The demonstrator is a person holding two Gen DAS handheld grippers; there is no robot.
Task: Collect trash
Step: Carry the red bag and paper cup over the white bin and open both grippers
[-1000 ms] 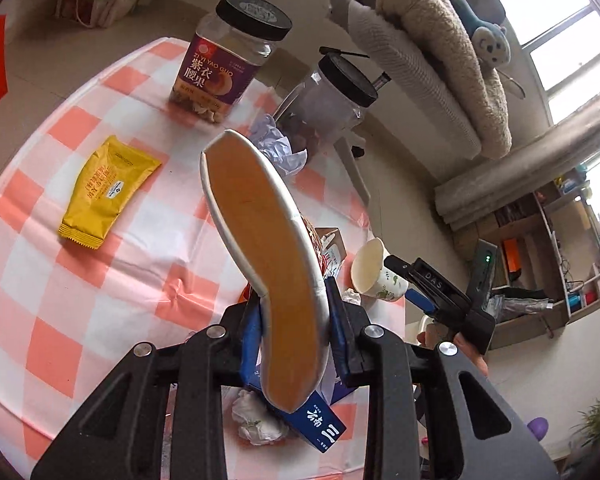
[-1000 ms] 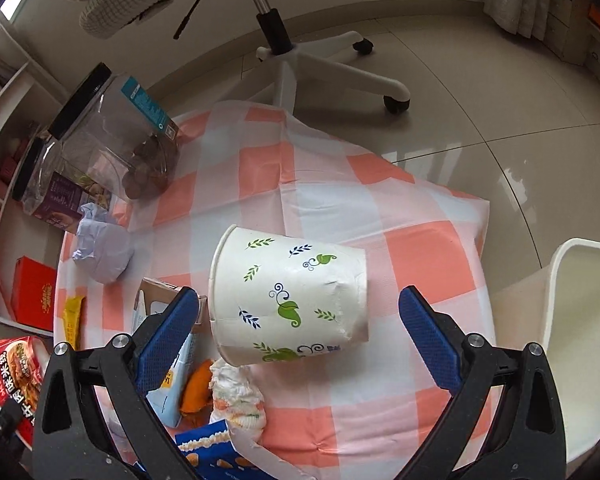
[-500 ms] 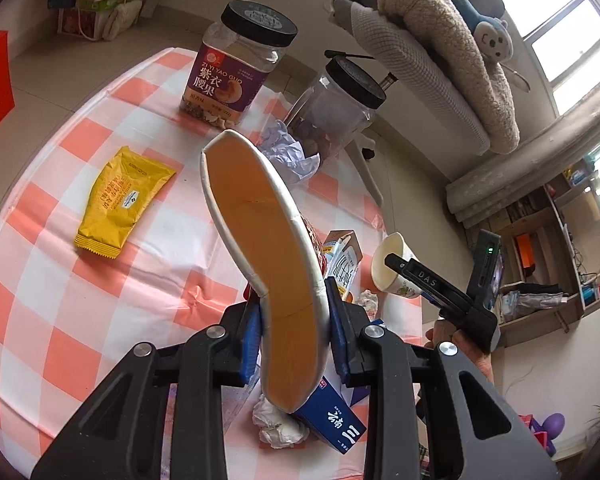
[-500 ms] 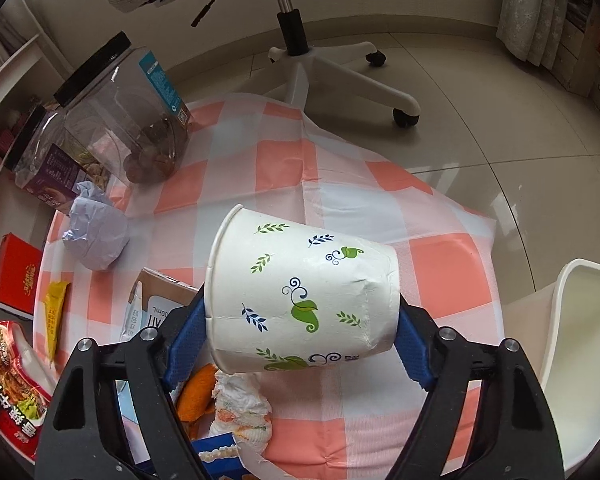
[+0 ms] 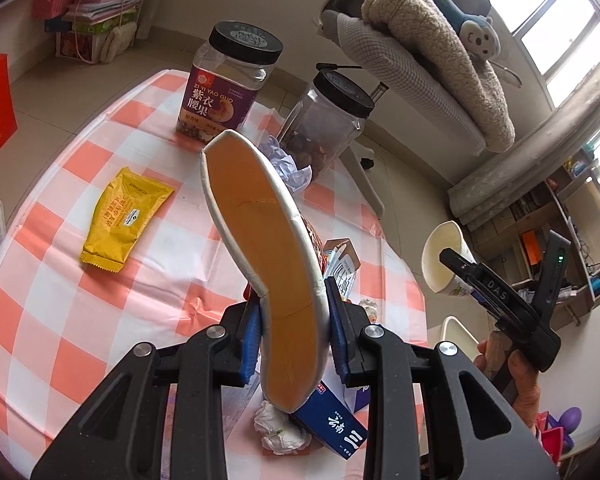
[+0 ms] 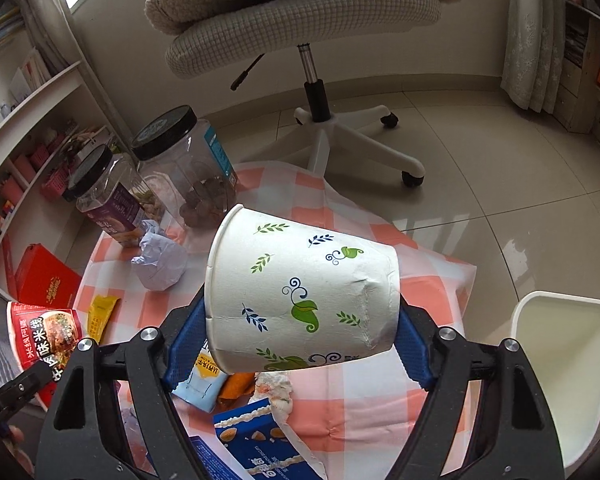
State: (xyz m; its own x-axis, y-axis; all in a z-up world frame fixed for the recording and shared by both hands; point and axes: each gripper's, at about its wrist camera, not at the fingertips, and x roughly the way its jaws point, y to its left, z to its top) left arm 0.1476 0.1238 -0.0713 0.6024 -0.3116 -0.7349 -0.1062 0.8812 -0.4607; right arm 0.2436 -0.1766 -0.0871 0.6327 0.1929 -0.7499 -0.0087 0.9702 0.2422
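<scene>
Above the checkered table (image 5: pixel 52 320), left tongs (image 5: pixel 292 332) pinch a flattened noodle bowl (image 5: pixel 260 240); right tongs (image 6: pixel 300 344) clasp a paper cup (image 6: pixel 300 292).

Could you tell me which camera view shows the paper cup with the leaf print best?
The right wrist view: the paper cup fills the middle, lying sideways between the right gripper fingers, leaf print and dented base plain. The left wrist view shows only its pale rim and inside, small at the right, partly behind a finger.
</scene>
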